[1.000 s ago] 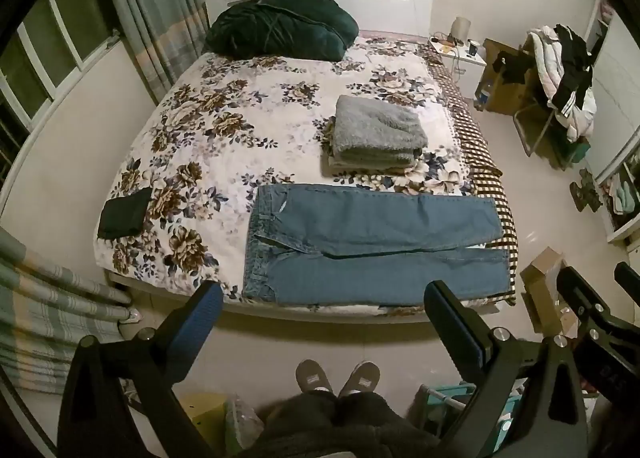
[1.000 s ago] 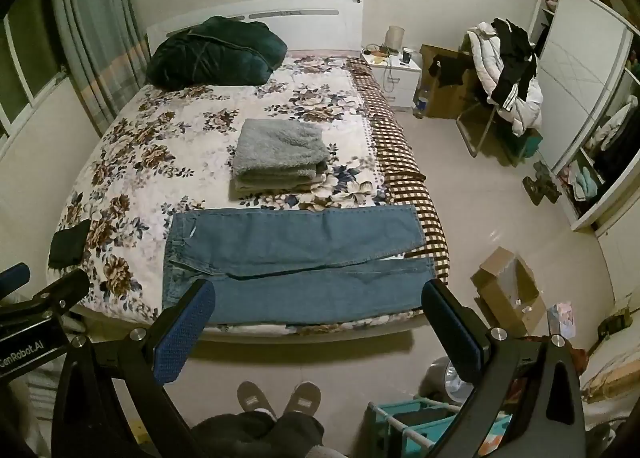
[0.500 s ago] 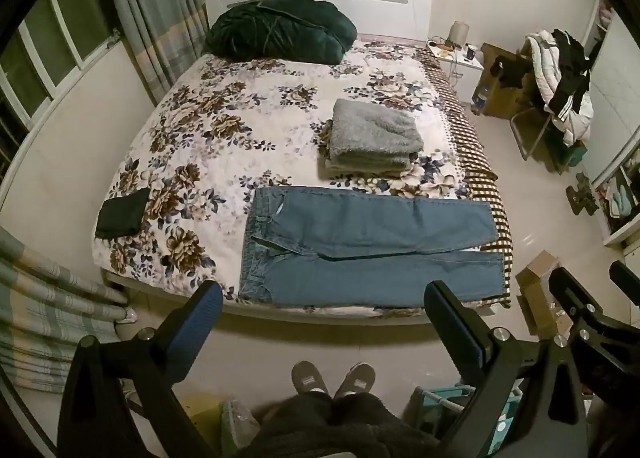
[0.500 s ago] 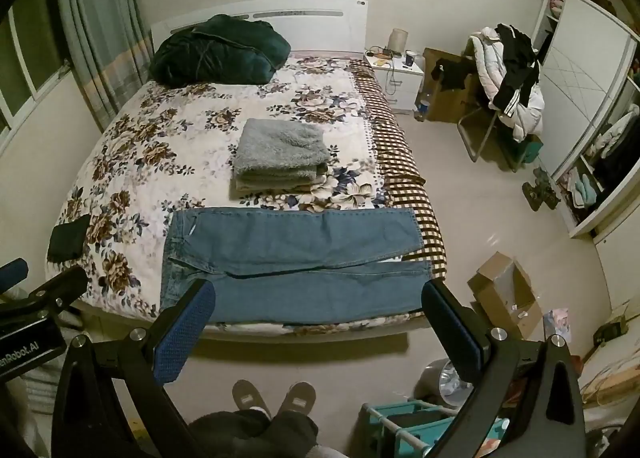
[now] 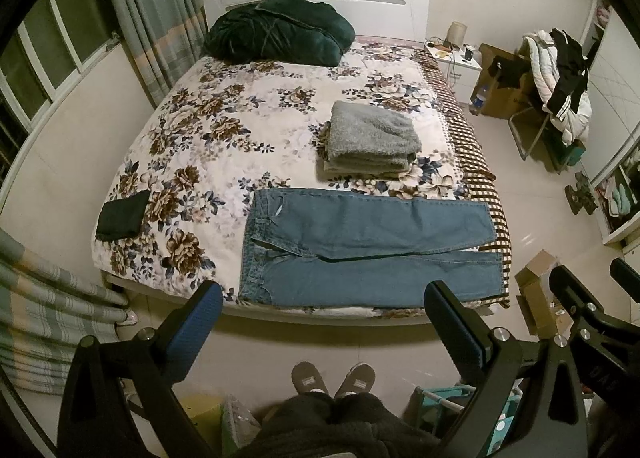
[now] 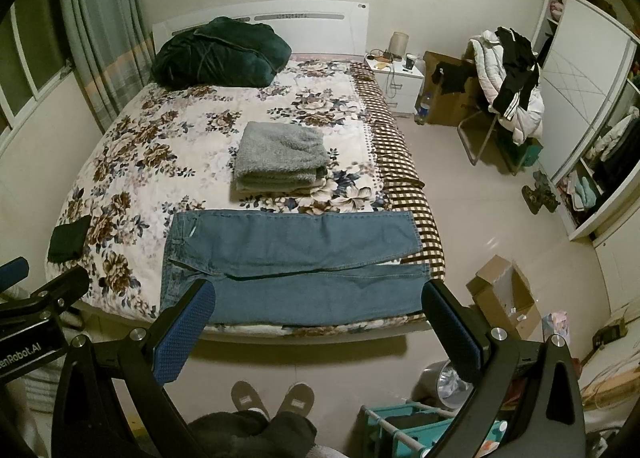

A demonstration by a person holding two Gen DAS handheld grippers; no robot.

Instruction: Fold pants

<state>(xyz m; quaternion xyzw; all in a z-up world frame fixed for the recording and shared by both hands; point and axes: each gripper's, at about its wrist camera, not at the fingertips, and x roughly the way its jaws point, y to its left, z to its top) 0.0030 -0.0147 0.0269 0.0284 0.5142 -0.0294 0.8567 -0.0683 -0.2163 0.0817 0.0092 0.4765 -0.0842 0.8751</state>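
Blue jeans lie flat across the near edge of the floral bed, waist to the left, legs to the right. They also show in the right wrist view. My left gripper is open and empty, held high above the floor in front of the bed. My right gripper is open and empty, likewise short of the bed. Part of the right gripper shows at the right edge of the left wrist view; part of the left gripper shows at the left edge of the right wrist view.
A folded grey stack lies behind the jeans. A dark green quilt sits at the headboard and a small black cloth at the bed's left edge. A cardboard box, teal rack and clothes-laden chair stand right.
Both views have drifted slightly, so the bed and jeans sit a touch differently in frame. The jeans have not moved and both grippers stay open.
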